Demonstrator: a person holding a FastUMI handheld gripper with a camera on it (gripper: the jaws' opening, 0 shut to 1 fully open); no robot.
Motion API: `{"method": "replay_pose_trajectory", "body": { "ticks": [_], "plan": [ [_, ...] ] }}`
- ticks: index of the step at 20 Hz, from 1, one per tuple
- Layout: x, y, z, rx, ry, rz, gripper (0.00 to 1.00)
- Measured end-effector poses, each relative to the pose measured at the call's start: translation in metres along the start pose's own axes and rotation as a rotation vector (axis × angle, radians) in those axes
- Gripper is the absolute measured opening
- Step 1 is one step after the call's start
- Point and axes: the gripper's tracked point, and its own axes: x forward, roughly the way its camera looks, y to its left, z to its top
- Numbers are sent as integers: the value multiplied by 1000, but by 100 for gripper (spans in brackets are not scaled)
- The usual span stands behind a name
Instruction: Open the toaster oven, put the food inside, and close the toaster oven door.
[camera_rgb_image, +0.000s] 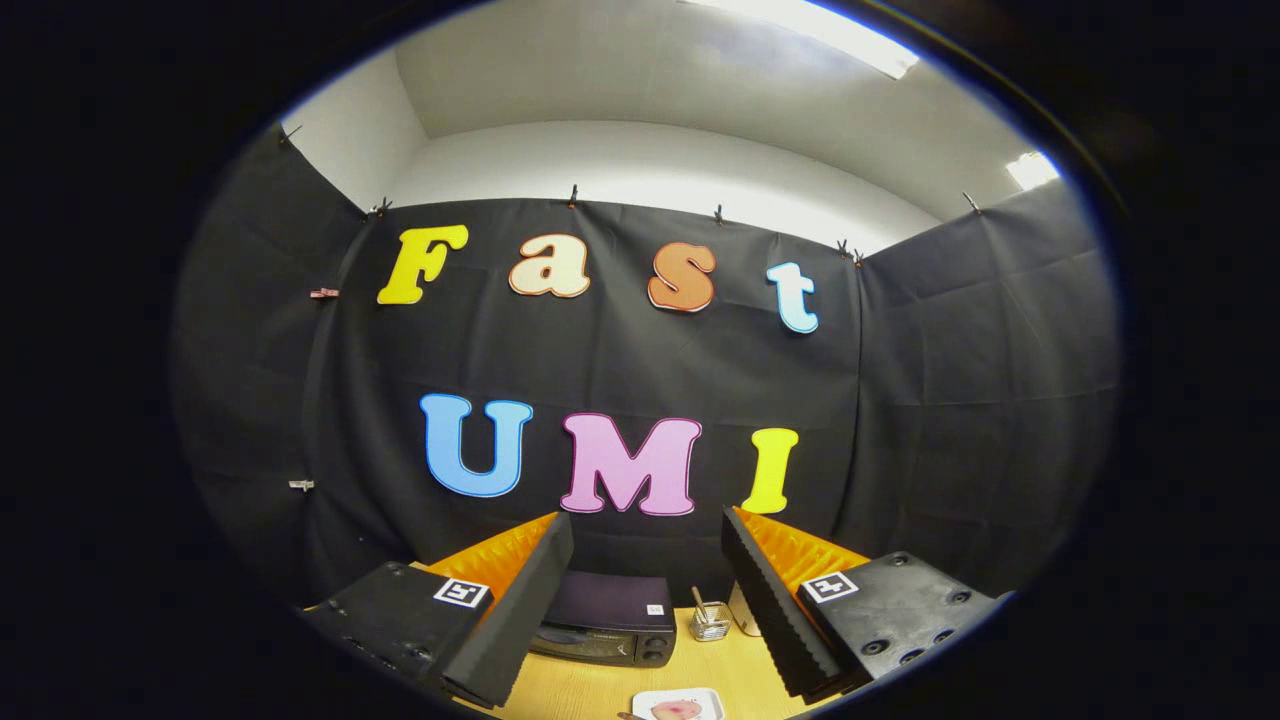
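I am holding the tool (648, 560) high above the wooden surface (590, 690), its fingers standing wide apart and gripping nothing. The toaster oven (607, 620) is sitting beyond them, door shut. The food (677, 709) is lying on a white plate (645, 700) nearer, between the fingers.

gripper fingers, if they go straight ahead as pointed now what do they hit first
Probably the booth wall. The open gripper seems aimed above the closed toaster oven and the plate of food, though depth is unclear.
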Motion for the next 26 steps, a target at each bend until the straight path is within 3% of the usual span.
{"method": "replay_pose_trajectory", "body": {
  "ticks": [8, 15, 21, 26],
  "plan": [
    [5, 5, -7, -10, 7, -17, 97],
    [44, 32, -39, -21, 26, 45, 97],
    [92, 74, -105, 42, 104, 115, 97],
    [127, 99, -164, 70, 177, 123, 98]
  ]
}}
